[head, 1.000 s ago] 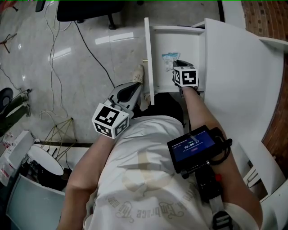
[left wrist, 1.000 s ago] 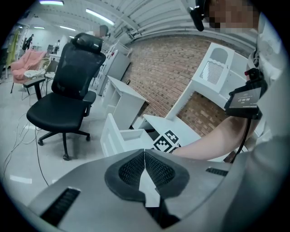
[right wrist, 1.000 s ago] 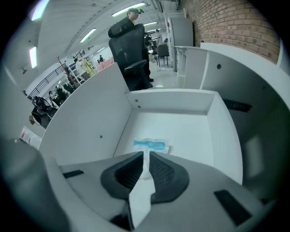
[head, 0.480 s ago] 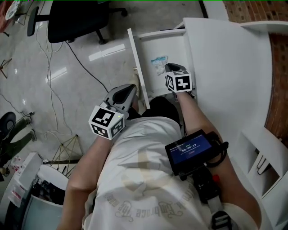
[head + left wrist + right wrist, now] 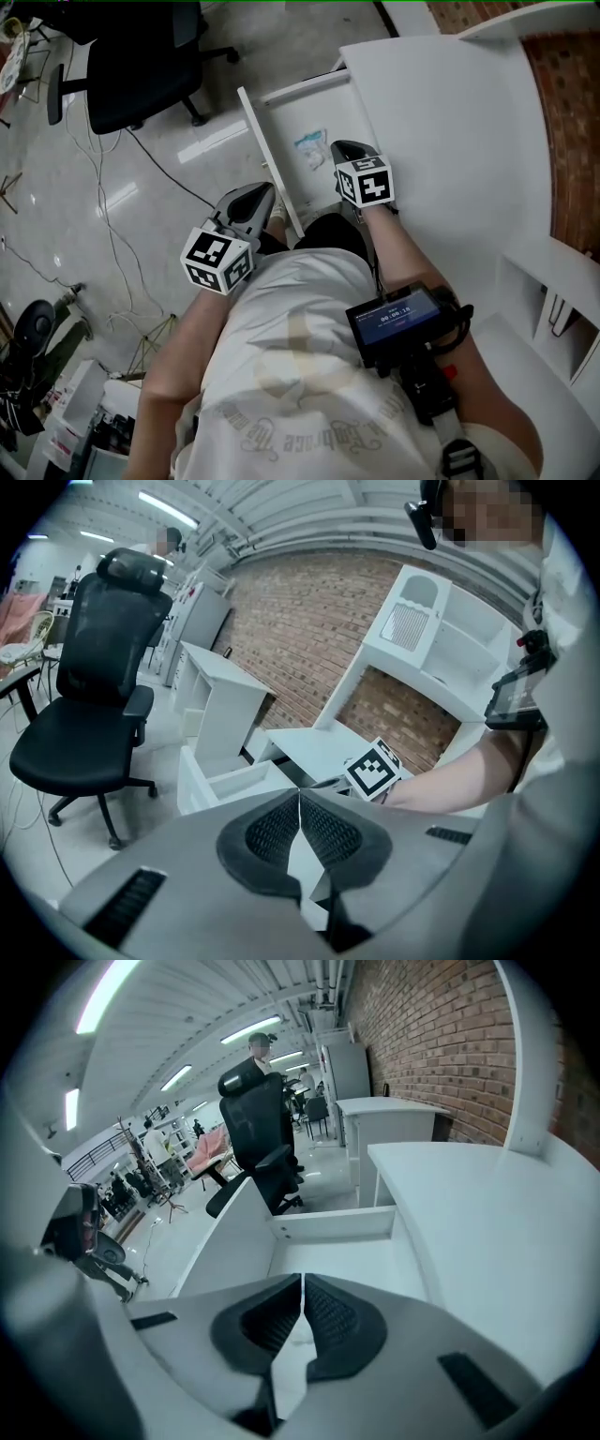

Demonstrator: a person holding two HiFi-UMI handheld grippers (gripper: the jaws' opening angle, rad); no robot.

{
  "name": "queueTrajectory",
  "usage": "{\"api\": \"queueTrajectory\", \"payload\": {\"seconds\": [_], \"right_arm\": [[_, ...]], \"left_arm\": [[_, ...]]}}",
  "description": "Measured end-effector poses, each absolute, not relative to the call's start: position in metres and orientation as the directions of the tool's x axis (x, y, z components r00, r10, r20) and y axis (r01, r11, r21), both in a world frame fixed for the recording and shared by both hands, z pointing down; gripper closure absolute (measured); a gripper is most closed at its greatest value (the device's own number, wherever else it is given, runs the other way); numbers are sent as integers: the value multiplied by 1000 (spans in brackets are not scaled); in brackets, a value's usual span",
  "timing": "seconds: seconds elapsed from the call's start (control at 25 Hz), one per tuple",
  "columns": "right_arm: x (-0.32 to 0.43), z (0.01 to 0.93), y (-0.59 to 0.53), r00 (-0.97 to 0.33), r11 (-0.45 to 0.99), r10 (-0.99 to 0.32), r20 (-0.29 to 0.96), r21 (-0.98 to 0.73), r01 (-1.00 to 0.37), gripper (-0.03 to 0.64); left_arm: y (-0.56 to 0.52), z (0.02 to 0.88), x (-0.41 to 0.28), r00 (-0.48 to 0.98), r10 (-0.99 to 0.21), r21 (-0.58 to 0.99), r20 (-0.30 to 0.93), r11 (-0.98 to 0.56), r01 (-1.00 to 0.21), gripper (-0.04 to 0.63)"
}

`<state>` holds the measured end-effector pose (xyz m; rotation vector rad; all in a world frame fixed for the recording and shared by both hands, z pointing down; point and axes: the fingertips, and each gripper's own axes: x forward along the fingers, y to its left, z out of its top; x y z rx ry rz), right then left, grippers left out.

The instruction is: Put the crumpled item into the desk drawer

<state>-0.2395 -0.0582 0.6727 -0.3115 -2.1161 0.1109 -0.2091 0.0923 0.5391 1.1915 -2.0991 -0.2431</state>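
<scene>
The crumpled item (image 5: 310, 150), pale with blue print, lies on the floor of the open white desk drawer (image 5: 269, 155). My right gripper (image 5: 337, 150) hangs over the drawer just right of the item, shut with nothing between its pads. In the right gripper view the drawer (image 5: 328, 1224) lies ahead past the closed jaws, and the item is hidden behind them. My left gripper (image 5: 263, 192) is outside the drawer's front panel, low by my body, shut and empty. The left gripper view shows the drawer (image 5: 220, 782) and the right gripper's marker cube (image 5: 373, 771).
The white desk top (image 5: 450, 112) runs along the drawer's right side, with white shelving (image 5: 553, 291) beyond it. A black office chair (image 5: 141, 66) stands on the glossy floor to the left, among loose cables (image 5: 103, 216). A brick wall (image 5: 562, 103) lies at the far right.
The head view has swung, so the drawer and desk sit lower and further left in the picture. Both grippers keep roughly their places by the drawer; the item stays lying in it.
</scene>
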Motion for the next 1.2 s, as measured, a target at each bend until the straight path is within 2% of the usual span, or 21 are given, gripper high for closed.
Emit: {"api": "queueTrajectory", "payload": {"seconds": [0.6, 1.2], "right_arm": [[-229, 588, -58, -639, 953, 302, 707, -225, 201, 592], [-214, 512, -77, -765, 960, 272, 584, -222, 172, 594]], "left_arm": [[69, 513, -218, -273, -852, 430, 447, 472, -769, 572], [39, 491, -221, -183, -888, 406, 423, 366, -837, 572]]}}
